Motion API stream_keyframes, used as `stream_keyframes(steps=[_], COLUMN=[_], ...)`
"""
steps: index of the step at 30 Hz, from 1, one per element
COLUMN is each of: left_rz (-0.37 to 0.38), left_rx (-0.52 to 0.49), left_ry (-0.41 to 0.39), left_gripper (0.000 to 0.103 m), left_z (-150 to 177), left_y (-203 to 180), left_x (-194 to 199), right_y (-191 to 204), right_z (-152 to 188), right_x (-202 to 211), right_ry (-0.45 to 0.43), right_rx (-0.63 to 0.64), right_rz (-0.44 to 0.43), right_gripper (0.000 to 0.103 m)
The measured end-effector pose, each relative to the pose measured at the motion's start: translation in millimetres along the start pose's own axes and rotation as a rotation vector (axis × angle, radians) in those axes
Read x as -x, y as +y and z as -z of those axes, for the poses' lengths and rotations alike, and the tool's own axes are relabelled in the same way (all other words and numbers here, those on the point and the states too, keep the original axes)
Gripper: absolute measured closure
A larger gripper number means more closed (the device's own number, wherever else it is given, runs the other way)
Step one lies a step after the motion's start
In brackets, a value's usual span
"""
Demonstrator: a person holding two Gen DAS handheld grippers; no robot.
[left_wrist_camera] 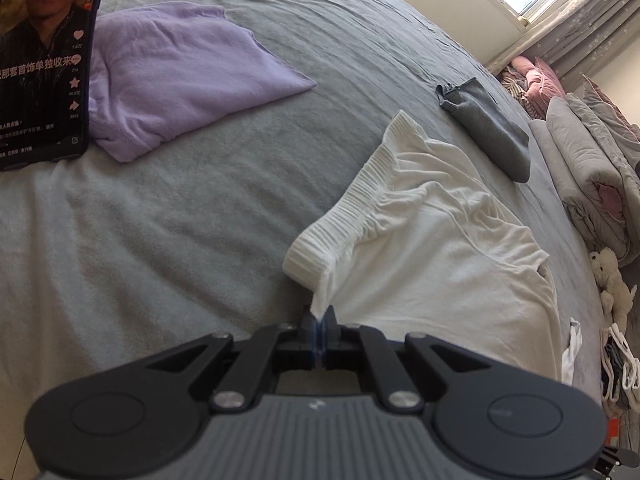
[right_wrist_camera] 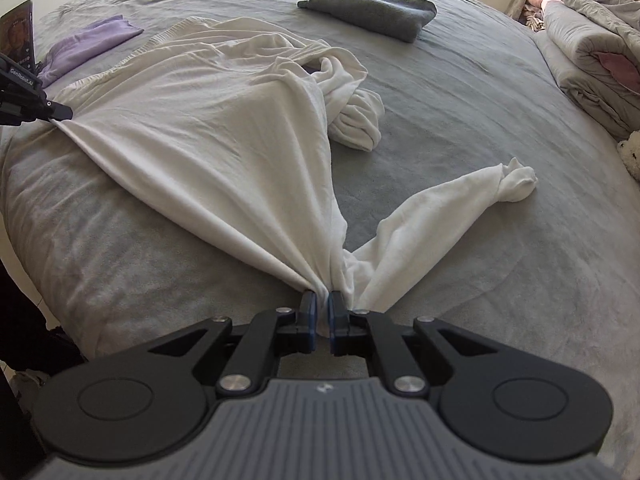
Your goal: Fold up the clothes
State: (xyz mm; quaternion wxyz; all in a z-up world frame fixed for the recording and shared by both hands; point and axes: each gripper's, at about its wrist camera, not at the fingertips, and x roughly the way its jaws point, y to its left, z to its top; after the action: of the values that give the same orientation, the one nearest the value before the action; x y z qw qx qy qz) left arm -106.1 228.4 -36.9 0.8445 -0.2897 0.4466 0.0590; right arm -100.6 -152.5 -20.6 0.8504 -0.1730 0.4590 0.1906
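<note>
A white long-sleeved top (right_wrist_camera: 208, 128) lies spread on the grey bed (right_wrist_camera: 460, 128). My left gripper (left_wrist_camera: 320, 316) is shut on its corner by the ribbed hem (left_wrist_camera: 360, 200); it also shows at the left of the right wrist view (right_wrist_camera: 60, 114). My right gripper (right_wrist_camera: 323, 304) is shut on bunched white fabric at the shoulder, where one sleeve (right_wrist_camera: 460, 200) runs off to the right with a knotted cuff. The other sleeve (right_wrist_camera: 356, 116) lies crumpled beyond the body. The cloth is stretched taut between the two grippers.
A folded lilac garment (left_wrist_camera: 180, 76) and a folded dark grey one (left_wrist_camera: 492, 132) lie on the bed. A phone (left_wrist_camera: 44, 56) with a video playing stands at the left. Rolled grey bedding (right_wrist_camera: 592, 56) and a plush toy (left_wrist_camera: 608, 280) are at the right edge.
</note>
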Motion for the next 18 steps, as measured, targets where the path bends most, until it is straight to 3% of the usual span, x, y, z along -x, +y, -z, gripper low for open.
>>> stream_keyframes(steps=[3, 8, 10, 11, 18], left_rz=[-0.012, -0.01, -0.004, -0.002, 0.061], left_rx=[-0.029, -0.097, -0.107, -0.111, -0.137], left_ry=[-0.003, 0.001, 0.01, 0.015, 0.063], left_gripper=[0.098, 0.064, 0.061, 0.059, 0.058], left_z=[1, 4, 8, 10, 26], left_y=[-4, -19, -21, -22, -35], left_x=[1, 7, 9, 10, 19], right_y=[-1, -8, -14, -17, -41], right_z=[2, 0, 0, 0, 3], right_x=[-2, 9, 15, 17, 24], right_ry=[0.003, -0.003, -0.014, -0.02, -0.036], right_rx=[-0.026, -0.073, -0.092, -0.101, -0.179], right_rz=[-0.013, -0.035, -0.031, -0.027, -0.001], right_gripper=[0.095, 0.081, 0.064, 0.062, 0.062])
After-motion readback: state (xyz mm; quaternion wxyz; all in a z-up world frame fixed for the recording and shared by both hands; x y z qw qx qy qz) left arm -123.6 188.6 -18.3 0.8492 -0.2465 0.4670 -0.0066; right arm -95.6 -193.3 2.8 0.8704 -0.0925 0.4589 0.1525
